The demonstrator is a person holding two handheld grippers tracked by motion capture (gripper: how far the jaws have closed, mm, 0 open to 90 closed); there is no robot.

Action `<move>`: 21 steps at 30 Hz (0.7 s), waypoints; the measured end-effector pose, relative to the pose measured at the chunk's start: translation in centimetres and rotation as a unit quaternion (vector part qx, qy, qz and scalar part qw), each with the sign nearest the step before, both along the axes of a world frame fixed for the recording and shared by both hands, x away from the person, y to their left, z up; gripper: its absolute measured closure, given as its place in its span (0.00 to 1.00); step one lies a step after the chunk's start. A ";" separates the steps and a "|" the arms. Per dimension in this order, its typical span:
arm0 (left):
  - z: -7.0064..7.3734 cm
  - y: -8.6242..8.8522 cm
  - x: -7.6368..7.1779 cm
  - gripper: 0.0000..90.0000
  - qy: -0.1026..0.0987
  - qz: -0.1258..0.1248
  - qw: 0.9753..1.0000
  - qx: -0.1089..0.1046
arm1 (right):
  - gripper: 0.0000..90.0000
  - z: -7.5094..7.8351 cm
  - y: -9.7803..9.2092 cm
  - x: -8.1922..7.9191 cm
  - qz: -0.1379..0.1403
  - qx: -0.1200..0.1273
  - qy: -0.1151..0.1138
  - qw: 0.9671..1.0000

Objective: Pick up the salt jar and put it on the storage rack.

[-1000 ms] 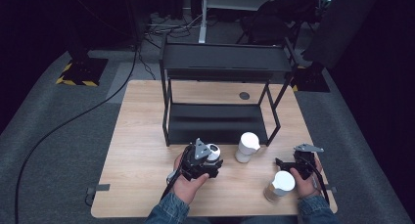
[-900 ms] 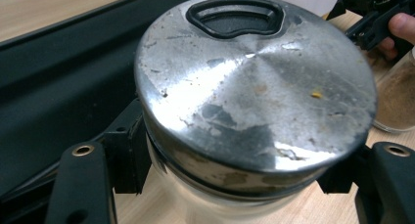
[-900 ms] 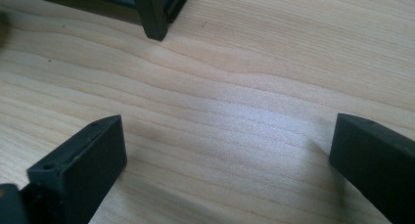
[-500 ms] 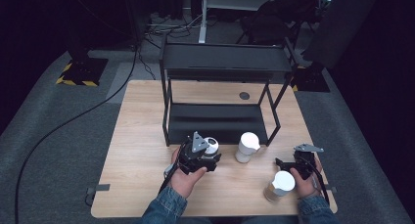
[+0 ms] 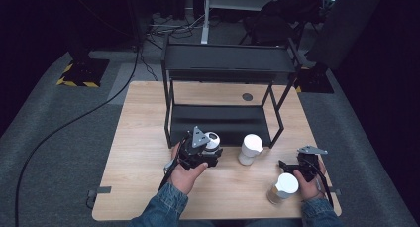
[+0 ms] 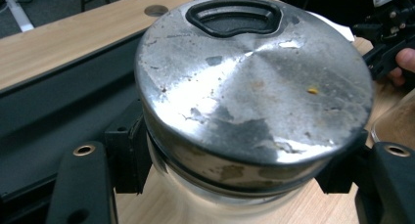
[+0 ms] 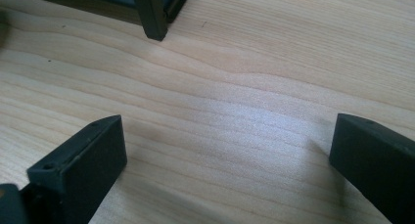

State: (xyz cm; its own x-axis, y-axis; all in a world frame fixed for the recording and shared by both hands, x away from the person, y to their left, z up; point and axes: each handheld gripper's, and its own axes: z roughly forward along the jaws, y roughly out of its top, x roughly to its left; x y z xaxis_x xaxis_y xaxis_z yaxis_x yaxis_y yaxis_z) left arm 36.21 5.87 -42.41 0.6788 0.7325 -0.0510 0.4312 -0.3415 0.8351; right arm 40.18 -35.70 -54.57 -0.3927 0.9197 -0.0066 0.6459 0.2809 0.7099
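Over the last second we see the left gripper [image 5: 210, 146] carry its jar away from the person and toward the black shelf rack, while the right gripper has stayed where it was at the near right of the table.

Largest first: the wooden table [image 5: 138, 133] bears a black two-tier shelf rack [image 5: 228, 63] standing toward its far side, with a dark lower tray [image 5: 223, 119] resting on the tabletop. One of the rack's feet [image 7: 152, 18] shows at the top of the right gripper view.

In front of the rack, the left gripper is clamped on a glass jar with a worn metal lid [image 6: 254, 82]; in the left gripper view we see both jaws pressed against the jar just under the lid's rim, the jar tilted toward the camera and held just beside the front edge of the lower tray.

To its right stands a white cup [image 5: 250, 147], close to the rack's front right leg. Nearer the person, a second jar with a white lid [image 5: 283, 187] sits at the near right of the table, touching the person's right hand.

The right gripper [image 7: 230, 150] has its jaws wide apart over bare wood, holding nothing.
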 end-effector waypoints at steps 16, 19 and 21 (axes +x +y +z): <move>0.7 0.3 1.1 0.33 -0.003 0.007 1.000 -0.011 | 0.00 0.0 0.0 0.0 0.000 0.000 0.000 1.000; 0.7 0.3 1.3 0.33 -0.003 0.008 1.000 -0.012 | 0.00 0.0 0.0 0.0 0.000 0.000 0.000 1.000; 0.7 0.3 1.4 0.33 -0.003 0.008 1.000 -0.011 | 0.00 0.0 0.0 0.0 0.000 0.000 0.000 1.000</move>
